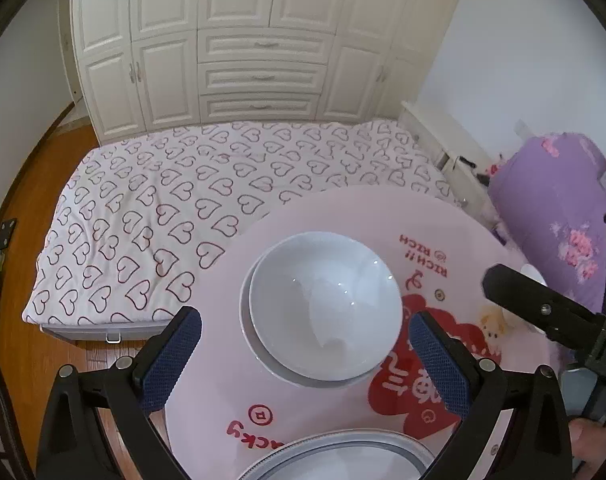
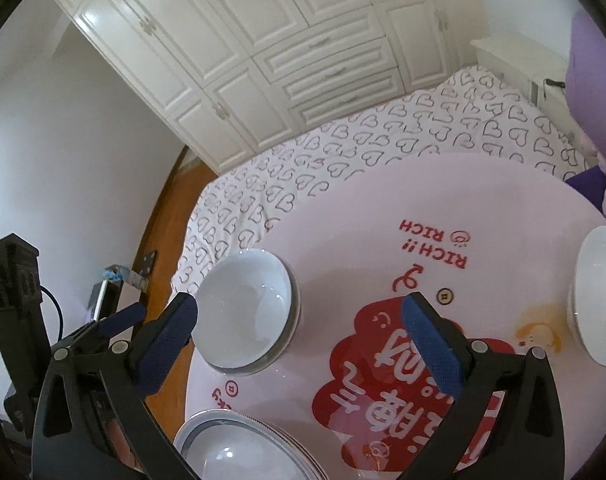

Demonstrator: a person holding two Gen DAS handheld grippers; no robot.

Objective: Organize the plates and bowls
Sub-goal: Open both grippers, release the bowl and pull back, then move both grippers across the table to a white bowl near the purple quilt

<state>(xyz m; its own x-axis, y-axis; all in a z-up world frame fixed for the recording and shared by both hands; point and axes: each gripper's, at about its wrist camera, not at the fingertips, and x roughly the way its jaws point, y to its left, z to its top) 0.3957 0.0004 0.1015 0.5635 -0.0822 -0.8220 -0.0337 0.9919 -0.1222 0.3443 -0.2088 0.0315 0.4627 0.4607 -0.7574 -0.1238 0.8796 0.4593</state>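
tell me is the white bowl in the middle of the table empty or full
Empty: the white bowl shows only its bare glossy inside in both views.

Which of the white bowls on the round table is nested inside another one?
The bowl at the table's left edge: a second rim shows beneath it, so it sits stacked. The bowl at the right edge stands alone, with no rim under it.

You are working in a home bedroom: a bed point(image 1: 223, 200) under a white sheet printed with heart outlines, a wall of white panelled wardrobes point(image 1: 243, 40) with drawers behind it, wooden flooring point(image 1: 35, 240) alongside, and a purple floral quilt point(image 1: 563, 208) bundled at the side. A round pink table point(image 1: 323, 412) with red print stands against the bed.
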